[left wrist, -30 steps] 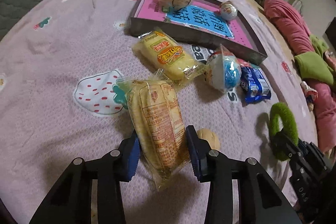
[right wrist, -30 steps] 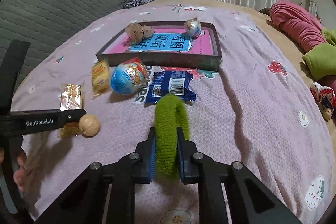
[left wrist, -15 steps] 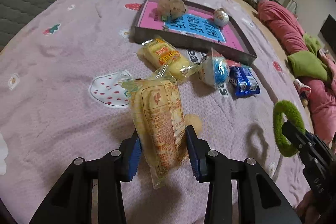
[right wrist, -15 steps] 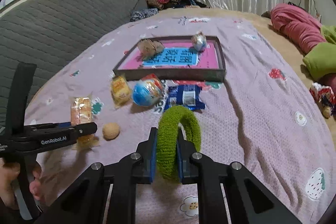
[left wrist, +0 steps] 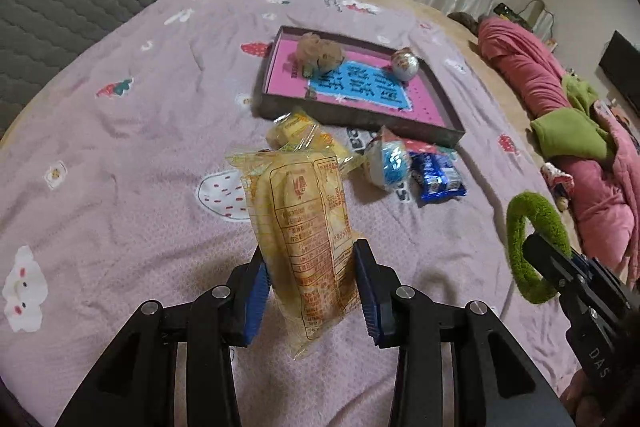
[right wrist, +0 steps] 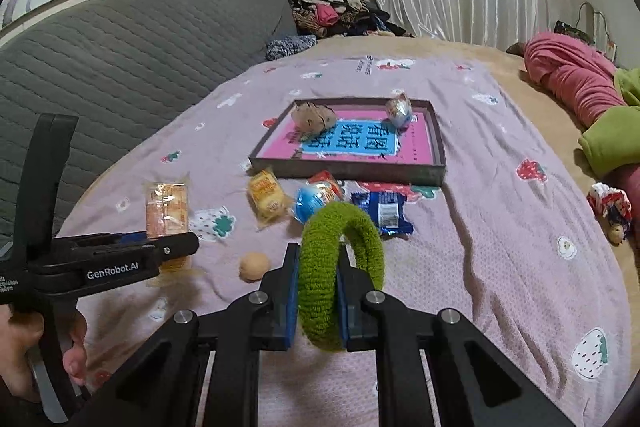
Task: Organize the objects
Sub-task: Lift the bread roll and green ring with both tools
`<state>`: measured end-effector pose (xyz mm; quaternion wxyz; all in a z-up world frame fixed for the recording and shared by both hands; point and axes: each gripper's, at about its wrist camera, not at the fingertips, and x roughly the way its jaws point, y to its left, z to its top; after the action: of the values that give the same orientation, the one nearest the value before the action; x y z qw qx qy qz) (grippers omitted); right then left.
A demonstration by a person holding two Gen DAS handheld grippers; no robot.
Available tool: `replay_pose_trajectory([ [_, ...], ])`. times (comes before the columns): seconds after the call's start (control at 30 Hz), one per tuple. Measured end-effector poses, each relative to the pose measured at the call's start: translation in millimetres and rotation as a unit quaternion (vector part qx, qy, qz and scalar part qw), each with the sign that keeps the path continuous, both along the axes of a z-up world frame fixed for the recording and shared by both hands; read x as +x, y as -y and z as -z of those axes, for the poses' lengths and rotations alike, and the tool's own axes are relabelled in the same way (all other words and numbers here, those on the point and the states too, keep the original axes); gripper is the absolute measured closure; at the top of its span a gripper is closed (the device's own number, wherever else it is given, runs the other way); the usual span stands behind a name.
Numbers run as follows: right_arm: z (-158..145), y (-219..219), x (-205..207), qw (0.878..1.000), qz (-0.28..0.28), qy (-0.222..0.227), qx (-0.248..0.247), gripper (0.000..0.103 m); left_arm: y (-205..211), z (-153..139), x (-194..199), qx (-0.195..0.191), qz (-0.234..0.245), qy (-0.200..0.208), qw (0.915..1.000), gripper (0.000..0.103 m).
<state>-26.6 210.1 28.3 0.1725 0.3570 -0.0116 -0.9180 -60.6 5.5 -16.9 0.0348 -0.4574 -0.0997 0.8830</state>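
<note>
My left gripper (left wrist: 310, 287) is shut on a yellow snack packet (left wrist: 304, 223) and holds it in the air above the purple bedspread; it also shows in the right wrist view (right wrist: 166, 211). My right gripper (right wrist: 318, 301) is shut on a green fuzzy ring (right wrist: 340, 267), also raised; the ring shows in the left wrist view (left wrist: 534, 247). A dark tray (left wrist: 452, 107) with a pink and blue bottom lies further back, holding a beige lump (left wrist: 322, 53) and a shiny ball (left wrist: 405, 63). The tray shows in the right wrist view (right wrist: 438, 143).
On the bedspread before the tray lie a second yellow packet (right wrist: 267, 195), a blue egg-shaped toy (right wrist: 314, 199), a blue wrapper (right wrist: 386, 213) and a small tan ball (right wrist: 254, 266). Pink and green bedding (left wrist: 560, 115) lies right. A grey headboard (right wrist: 120, 59) is left.
Both grippers have risen and pulled back from the bedspread with their loads. The tray and loose items now look smaller and farther away. Nothing was released.
</note>
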Motion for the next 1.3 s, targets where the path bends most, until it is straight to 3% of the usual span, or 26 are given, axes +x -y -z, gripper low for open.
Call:
replay_pose_trajectory([
  [0.3, -30, -4, 17, 0.999, 0.004, -0.032, -0.008, 0.087, -14, -40, 23, -0.014, 0.020, -0.053, 0.9983, 0.062],
  [0.67, -60, -5, 23, 0.998, 0.005, -0.057, -0.005, 0.087, -20, -73, 36, -0.020, 0.031, -0.087, 0.9955, 0.062],
  [1.3, -113, 3, 6, 0.995, -0.004, -0.103, 0.000, 0.087, -34, -136, 18, -0.048, 0.044, -0.140, 0.9880, 0.062],
])
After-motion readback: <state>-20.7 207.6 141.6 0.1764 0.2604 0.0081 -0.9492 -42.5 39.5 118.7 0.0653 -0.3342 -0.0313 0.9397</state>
